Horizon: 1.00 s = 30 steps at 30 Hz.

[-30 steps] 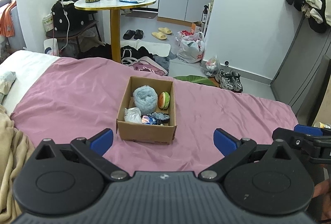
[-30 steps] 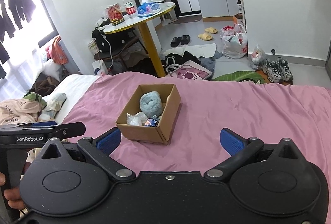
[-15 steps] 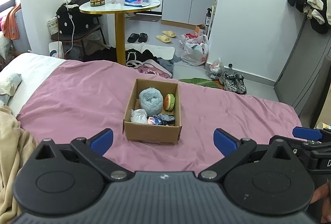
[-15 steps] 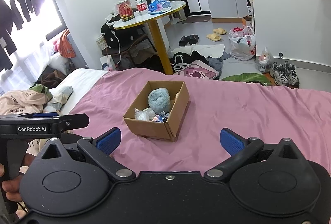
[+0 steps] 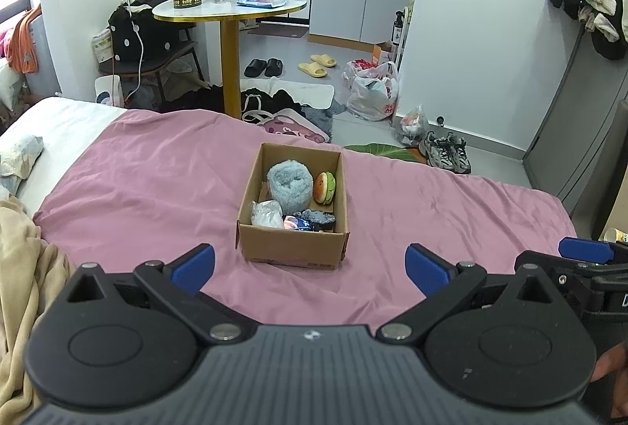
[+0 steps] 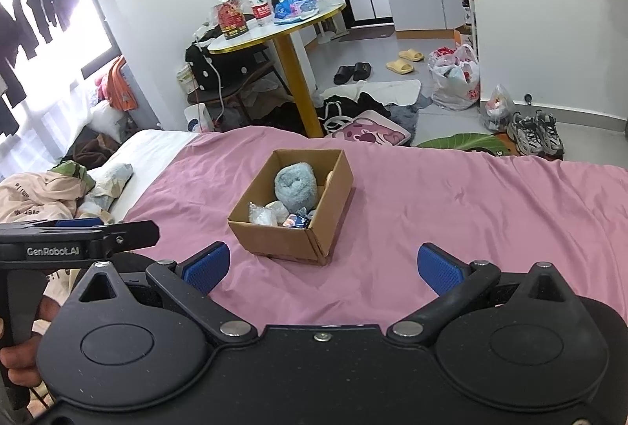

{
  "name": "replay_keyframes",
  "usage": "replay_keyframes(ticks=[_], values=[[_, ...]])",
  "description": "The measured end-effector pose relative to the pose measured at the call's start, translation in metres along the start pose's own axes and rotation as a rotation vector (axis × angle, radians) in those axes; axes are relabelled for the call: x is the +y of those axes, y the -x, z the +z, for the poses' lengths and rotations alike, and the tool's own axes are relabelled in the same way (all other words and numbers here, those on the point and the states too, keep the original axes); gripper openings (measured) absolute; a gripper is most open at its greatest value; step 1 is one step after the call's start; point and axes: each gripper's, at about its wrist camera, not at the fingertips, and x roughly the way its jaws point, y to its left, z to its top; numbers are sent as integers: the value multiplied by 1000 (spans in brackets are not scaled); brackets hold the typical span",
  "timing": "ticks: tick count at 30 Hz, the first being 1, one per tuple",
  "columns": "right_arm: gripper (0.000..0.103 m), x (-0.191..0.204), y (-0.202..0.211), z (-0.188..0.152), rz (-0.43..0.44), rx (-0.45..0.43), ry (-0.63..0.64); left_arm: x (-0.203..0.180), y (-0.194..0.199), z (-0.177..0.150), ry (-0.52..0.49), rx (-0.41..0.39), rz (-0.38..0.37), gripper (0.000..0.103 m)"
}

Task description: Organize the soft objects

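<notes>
You are holding the left gripper and right gripper with jaws spread wide and empty, near the open brown cardboard box sitting mid-bed on the pink sheet, probably to reach its fluffy blue rolled towel and small burger plush.

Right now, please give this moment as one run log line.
left tool: open, empty | right tool: open, empty | cardboard box: on pink sheet, holds blue fluffy roll, burger plush | stage: approach
</notes>
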Motion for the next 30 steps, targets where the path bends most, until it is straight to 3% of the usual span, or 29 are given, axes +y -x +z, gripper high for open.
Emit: replay_keyframes(ticks=[30], values=[[103,10,0,-3,-25,12,6,9,1,-9,2,0,11,102]])
